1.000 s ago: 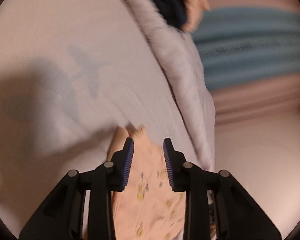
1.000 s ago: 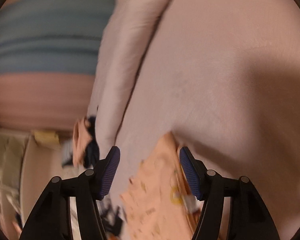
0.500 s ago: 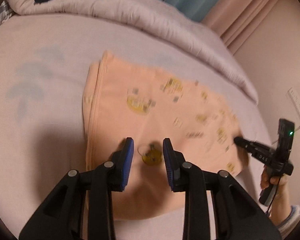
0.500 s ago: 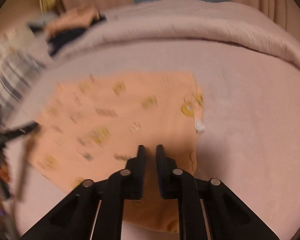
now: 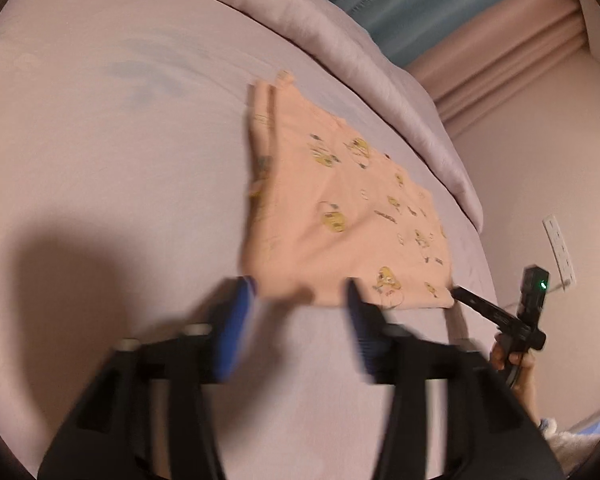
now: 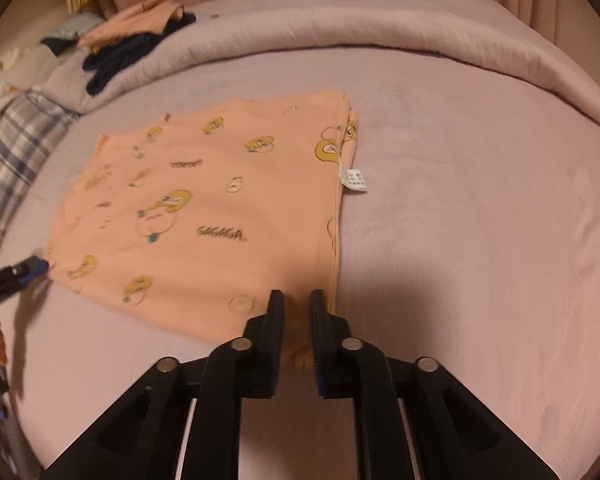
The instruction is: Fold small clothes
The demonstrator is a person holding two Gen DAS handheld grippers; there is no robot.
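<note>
Peach garment [image 6: 204, 216] lies flat; left hand-held gripper [image 5: 298, 300] just spread wide, right hand-held gripper [image 6: 297, 312] opening narrowly, both empty.

Garment [image 6: 204, 216]: flat on the bed sheet [image 6: 480, 220], label [image 6: 354, 180] at its right edge. Rolled duvet [image 6: 380, 32]: behind the garment, across the bed. Pile of clothes [image 6: 136, 36]: on the duvet, far left. Checked cloth [image 6: 16, 152]: left of the garment.

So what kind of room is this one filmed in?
Most likely a bedroom: the peach garment lies on a bed sheet, with a rolled duvet behind it and curtains along the wall.
</note>
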